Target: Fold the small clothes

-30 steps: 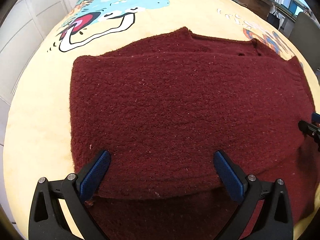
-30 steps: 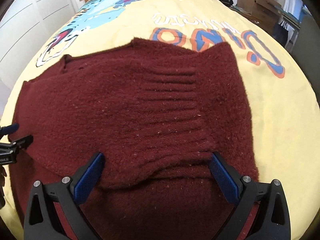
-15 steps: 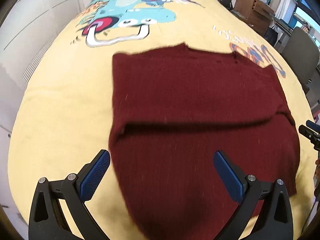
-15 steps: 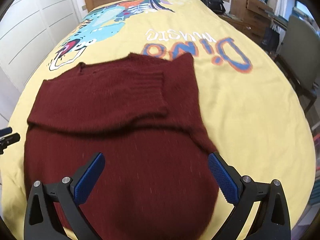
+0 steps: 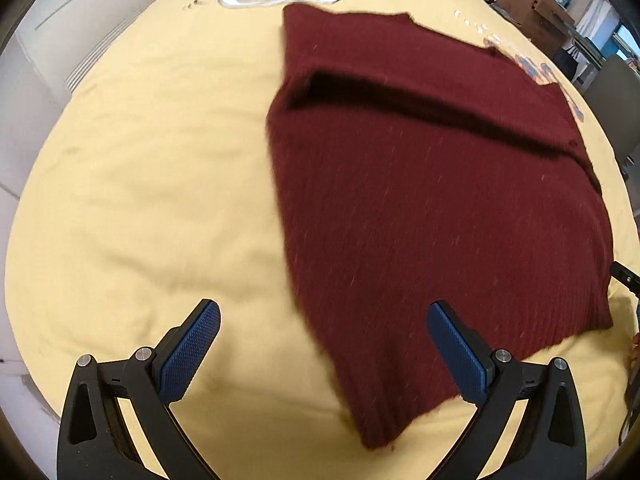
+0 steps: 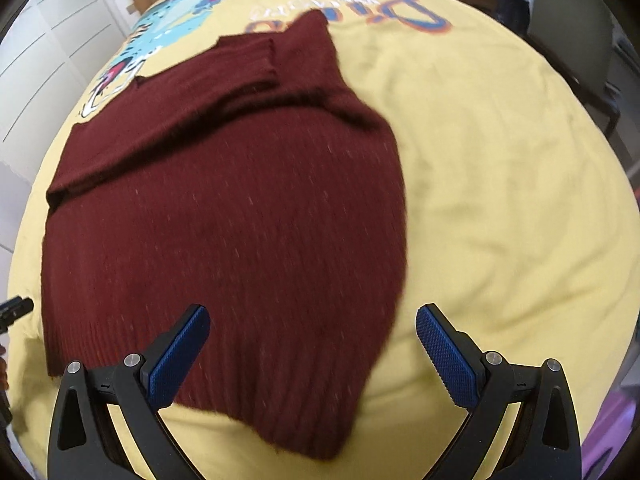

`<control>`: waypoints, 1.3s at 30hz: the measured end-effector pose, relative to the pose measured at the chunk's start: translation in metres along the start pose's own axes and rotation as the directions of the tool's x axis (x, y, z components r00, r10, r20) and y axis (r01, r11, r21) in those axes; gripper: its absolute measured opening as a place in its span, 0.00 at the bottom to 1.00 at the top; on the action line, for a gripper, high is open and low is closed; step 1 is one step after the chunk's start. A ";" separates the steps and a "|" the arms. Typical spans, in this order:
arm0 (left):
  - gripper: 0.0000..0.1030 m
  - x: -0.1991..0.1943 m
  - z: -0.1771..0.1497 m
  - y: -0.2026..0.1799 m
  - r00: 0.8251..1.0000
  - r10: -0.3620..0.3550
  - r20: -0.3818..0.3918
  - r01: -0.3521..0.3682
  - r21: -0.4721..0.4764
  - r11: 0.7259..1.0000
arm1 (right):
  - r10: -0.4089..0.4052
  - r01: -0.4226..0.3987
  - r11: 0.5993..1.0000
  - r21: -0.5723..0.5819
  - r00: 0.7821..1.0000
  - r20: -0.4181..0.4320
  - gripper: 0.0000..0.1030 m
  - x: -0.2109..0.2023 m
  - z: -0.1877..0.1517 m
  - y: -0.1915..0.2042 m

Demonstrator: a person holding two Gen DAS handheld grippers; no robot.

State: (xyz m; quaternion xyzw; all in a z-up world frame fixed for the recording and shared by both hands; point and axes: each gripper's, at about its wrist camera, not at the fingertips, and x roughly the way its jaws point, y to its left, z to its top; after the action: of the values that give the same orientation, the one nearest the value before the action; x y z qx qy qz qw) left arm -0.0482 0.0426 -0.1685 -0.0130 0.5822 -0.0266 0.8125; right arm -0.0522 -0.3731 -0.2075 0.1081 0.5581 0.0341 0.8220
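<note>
text: large orange-and-blue lettering, seen upside down, reads "Dino" | on: yellow bedspread (image 6: 500, 160) | place: 1 o'clock, right wrist view | smaller white line beside it: too blurred to read

The sweater (image 5: 432, 208) under me is one deep maroon all over, flecked with pale lint, with fine knit ribbing along its near hem (image 6: 280, 412). Around the sweater the bedspread (image 5: 152, 184) is soft yellow. Beyond the sweater's far edge it carries a cartoon dinosaur print (image 6: 176, 16) in turquoise, red and white with black outlines, and beside that, lettering (image 6: 400, 14) in blue edged with orange. My jaws wear blue, cross-hatched pads (image 5: 192, 350) on black frames.
</note>
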 end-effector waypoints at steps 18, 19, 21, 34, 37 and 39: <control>0.54 0.043 -0.025 -0.030 0.981 -0.122 -0.148 0.129 0.038 0.991 | 0.015 -0.010 0.999 0.034 0.992 -0.126 1.00 0.017 -0.022 -0.012; 0.31 0.041 -0.024 -0.031 0.979 -0.141 -0.144 0.148 0.043 0.988 | 0.018 -0.013 0.999 0.037 0.992 -0.127 1.00 0.017 -0.023 -0.013; 0.09 0.038 -0.024 -0.031 0.966 -0.213 -0.149 0.220 0.025 0.975 | 0.021 -0.016 0.999 0.040 0.991 -0.129 1.00 0.017 -0.023 -0.014; 0.08 0.007 -0.014 -0.013 0.967 -0.241 -0.082 0.243 0.010 0.970 | 0.094 -0.082 0.995 0.058 0.966 -0.241 0.15 0.029 -0.024 -0.016; 0.08 -0.002 -0.010 -0.018 0.965 -0.257 -0.059 0.258 0.006 0.966 | 0.102 -0.097 0.995 0.033 0.968 -0.229 0.13 0.020 -0.019 -0.012; 0.08 -0.018 -0.006 -0.016 0.963 -0.267 -0.026 0.267 0.014 0.964 | 0.122 -0.120 0.992 0.025 0.972 -0.199 0.12 0.008 -0.012 -0.010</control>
State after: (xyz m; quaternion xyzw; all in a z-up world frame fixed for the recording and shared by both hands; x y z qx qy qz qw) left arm -0.0599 0.0274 -0.1528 -0.0842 0.5848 -0.1410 0.7944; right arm -0.0606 -0.3796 -0.2214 0.1432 0.6306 0.0913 0.7573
